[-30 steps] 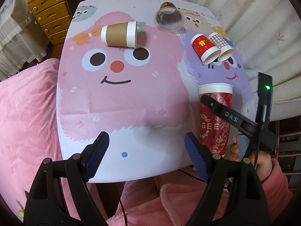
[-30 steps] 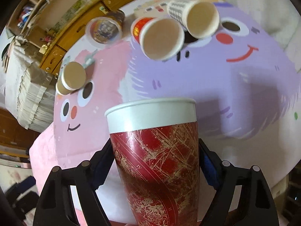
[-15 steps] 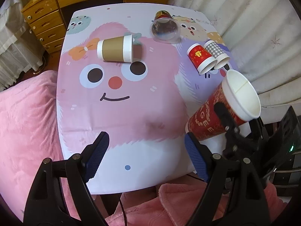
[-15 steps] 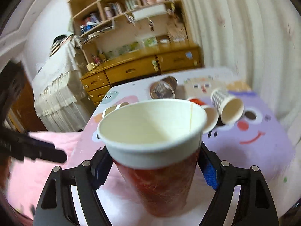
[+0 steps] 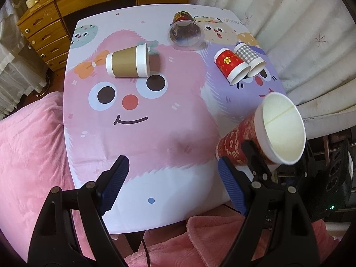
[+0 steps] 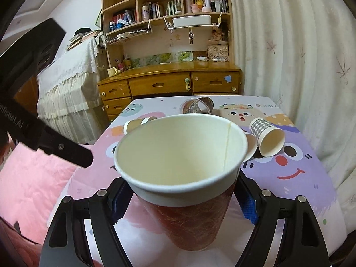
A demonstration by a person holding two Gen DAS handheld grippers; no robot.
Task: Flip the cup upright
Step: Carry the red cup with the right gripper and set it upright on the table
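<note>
My right gripper [image 6: 182, 202] is shut on a tall red paper cup [image 6: 187, 218] with a white rim, mouth up toward the camera. In the left wrist view the same cup [image 5: 240, 142] hangs tilted over the table's right front edge, held by the right gripper [image 5: 255, 162]. My left gripper [image 5: 172, 182] is open and empty above the table's near edge. A brown cup [image 5: 128, 61], a clear plastic cup [image 5: 185, 33], a small red cup [image 5: 231, 65] and a checked cup [image 5: 250, 59] lie on their sides.
The table [image 5: 138, 133] carries a pink and purple cartoon cloth. A wooden dresser [image 5: 66, 6] stands behind it, curtains [image 5: 300, 33] to the right, a pink blanket [image 5: 29, 146] to the left and front. A bookshelf [image 6: 169, 13] rises above the dresser.
The right gripper has lifted the tall red cup off the table and turned it from upside down to mouth up. The left gripper has drawn back and risen slightly.
</note>
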